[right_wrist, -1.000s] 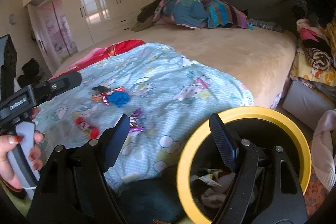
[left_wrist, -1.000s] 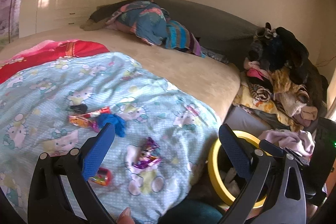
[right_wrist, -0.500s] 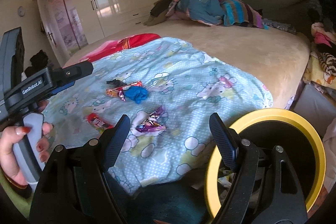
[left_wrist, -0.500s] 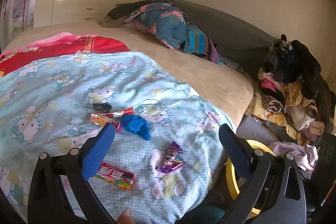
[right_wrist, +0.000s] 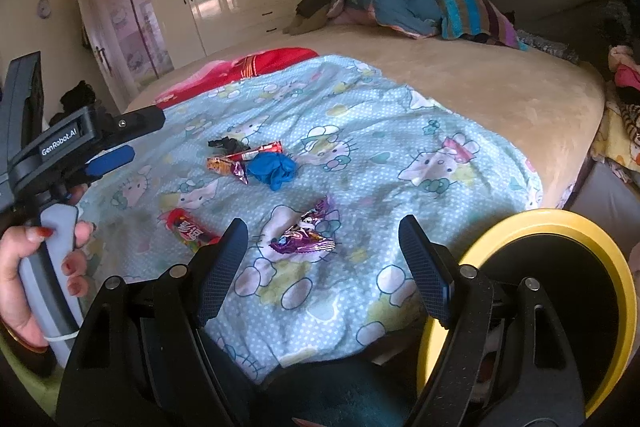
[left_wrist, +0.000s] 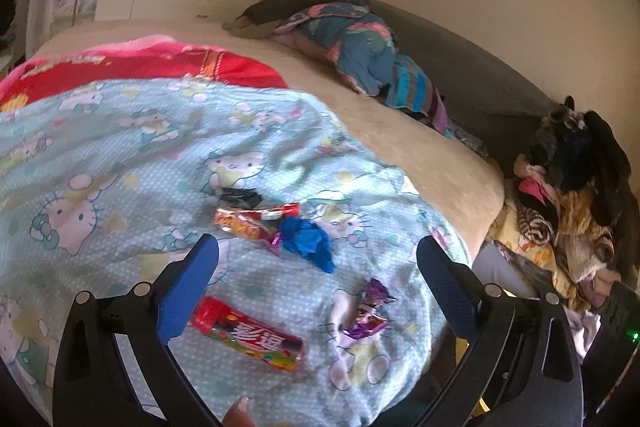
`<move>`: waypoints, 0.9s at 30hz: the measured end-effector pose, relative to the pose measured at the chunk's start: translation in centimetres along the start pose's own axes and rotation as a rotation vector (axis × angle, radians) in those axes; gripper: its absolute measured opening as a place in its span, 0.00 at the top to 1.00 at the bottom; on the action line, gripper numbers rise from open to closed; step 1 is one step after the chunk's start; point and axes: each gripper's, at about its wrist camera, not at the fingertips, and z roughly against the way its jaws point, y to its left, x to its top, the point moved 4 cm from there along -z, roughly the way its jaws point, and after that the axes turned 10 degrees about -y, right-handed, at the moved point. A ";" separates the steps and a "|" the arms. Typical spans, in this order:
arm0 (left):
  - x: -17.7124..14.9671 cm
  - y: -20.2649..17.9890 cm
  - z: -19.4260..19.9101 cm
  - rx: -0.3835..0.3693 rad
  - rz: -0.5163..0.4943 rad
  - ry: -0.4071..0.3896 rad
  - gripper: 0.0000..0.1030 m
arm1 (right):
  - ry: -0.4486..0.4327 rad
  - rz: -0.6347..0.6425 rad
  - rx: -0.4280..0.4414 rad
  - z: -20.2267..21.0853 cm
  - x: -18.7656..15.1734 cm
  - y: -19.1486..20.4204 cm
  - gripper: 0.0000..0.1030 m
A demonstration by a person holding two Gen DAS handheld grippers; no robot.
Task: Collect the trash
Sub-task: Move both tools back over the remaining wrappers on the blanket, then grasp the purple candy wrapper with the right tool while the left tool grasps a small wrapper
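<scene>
Both grippers are held above the near edge of the bed, with the trash scattered on the light blue cartoon quilt. The left gripper is seen with its fingers spread wide and nothing between them; the right gripper is likewise wide open and empty.

The step in hand is judged to be the approach to a first piece. The red candy tube lies at lower centre of the left view, just beside the left finger, so it is best taken by that gripper, with the fingers set across its short width and lowered until the quilt gives slightly. The purple wrapper sits between the right fingers in the right view, and is best pinched at its crumpled middle without quilt being caught.

Further up the quilt, an orange wrapper, a blue crumpled piece and a small black scrap lie close together.

The yellow-rimmed bin is shown clearly only in the right view, at lower right beside the bed; in the left view barely a yellow sliver is visible. The hand on the left gripper's handle is also shown only there. The pile of clothes at right is shown more fully in the left view.
</scene>
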 end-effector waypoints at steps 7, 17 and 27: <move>-0.3 3.0 -1.8 0.042 0.078 0.031 0.07 | 0.023 -0.013 0.011 -2.3 -0.1 0.7 0.32; -1.6 6.7 -5.6 0.077 0.214 0.111 0.20 | 0.076 -0.001 -0.039 -6.3 -1.3 1.2 0.32; -2.6 6.8 -9.4 0.071 0.256 0.188 0.27 | 0.114 -0.026 -0.041 -8.9 -1.9 1.0 0.32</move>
